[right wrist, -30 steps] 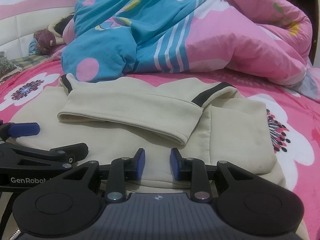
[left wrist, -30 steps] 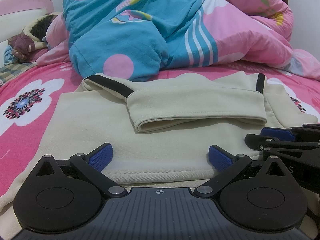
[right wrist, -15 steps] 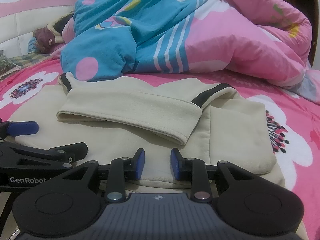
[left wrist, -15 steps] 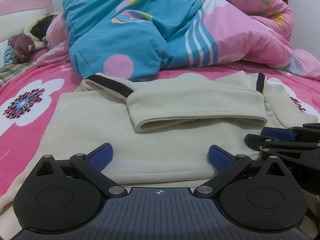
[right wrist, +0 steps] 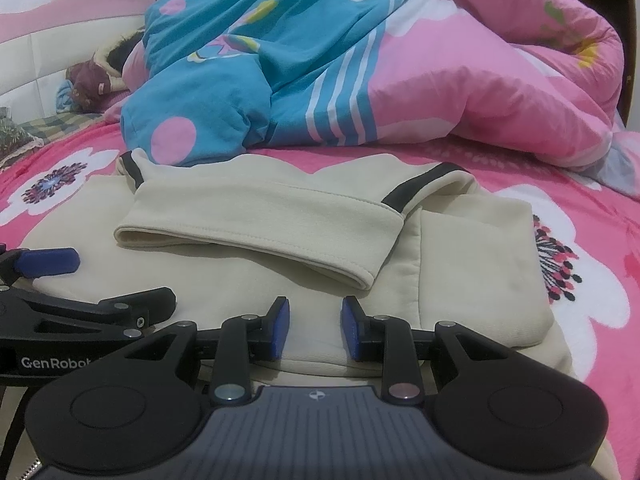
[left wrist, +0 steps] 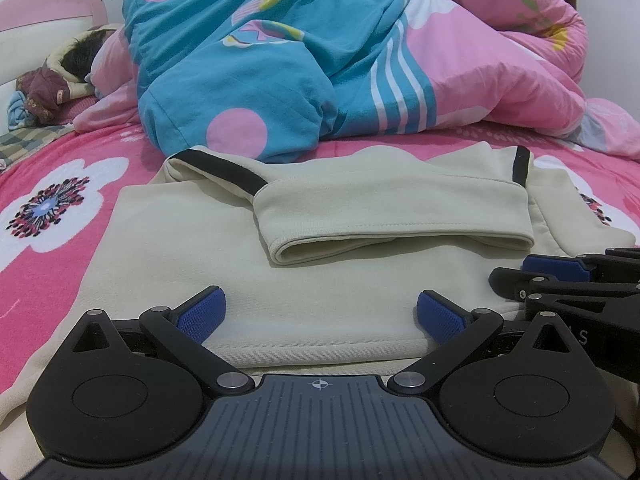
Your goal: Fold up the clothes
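I see the cream sweatshirt [left wrist: 304, 280] flat on the pink bedsheet [left wrist: 60, 208], sleeves folded across. My left gripper [left wrist: 320, 314] gapes wide — empty; right gripper [right wrist: 314, 326] narrowly parted — gripping nothing.

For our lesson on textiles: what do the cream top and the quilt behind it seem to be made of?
Cream top: probably thick knit fleece, matte; it folds in soft, rounded edges with stitched hems. Quilt: likely padded printed cotton or polyester; it bulges in puffy creases.

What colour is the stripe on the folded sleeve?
Black, on the cream fabric sleeve; the black stripe shows best in the left wrist view.
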Action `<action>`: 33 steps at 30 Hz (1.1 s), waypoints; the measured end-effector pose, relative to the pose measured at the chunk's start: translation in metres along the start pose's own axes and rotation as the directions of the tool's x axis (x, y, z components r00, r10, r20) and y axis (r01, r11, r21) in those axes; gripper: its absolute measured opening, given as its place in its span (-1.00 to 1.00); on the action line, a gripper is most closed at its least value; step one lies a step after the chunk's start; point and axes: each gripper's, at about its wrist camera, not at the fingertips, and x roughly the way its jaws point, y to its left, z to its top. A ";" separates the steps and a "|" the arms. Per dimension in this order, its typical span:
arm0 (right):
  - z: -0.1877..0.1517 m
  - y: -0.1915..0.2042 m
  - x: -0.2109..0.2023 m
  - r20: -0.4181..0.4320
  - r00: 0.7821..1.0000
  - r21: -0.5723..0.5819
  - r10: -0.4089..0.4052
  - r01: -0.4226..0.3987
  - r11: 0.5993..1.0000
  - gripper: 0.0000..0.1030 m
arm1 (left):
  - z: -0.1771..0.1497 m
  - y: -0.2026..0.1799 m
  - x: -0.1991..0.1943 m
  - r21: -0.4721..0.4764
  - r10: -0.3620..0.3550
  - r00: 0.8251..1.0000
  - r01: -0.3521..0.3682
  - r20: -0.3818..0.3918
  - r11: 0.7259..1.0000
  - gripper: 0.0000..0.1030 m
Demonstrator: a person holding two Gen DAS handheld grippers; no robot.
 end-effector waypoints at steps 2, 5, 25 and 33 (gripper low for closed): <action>0.000 -0.001 0.000 0.000 1.000 0.004 0.004 -0.004 1.000 -0.40 | 0.000 0.000 0.000 0.000 0.000 1.000 0.000 0.000 1.000 1.00; 0.000 -0.002 0.000 0.000 1.000 0.013 0.009 -0.009 1.000 -0.40 | 0.000 0.000 0.000 0.000 0.000 1.000 0.000 0.000 1.000 1.00; 0.000 -0.001 0.000 0.000 1.000 0.009 0.002 -0.002 1.000 -0.40 | 0.000 0.000 0.000 0.000 0.000 1.000 0.000 0.000 1.000 1.00; 0.000 -0.002 0.000 0.000 1.000 0.009 0.003 -0.003 1.000 -0.40 | 0.000 0.000 0.000 0.000 0.000 1.000 0.000 0.000 1.000 1.00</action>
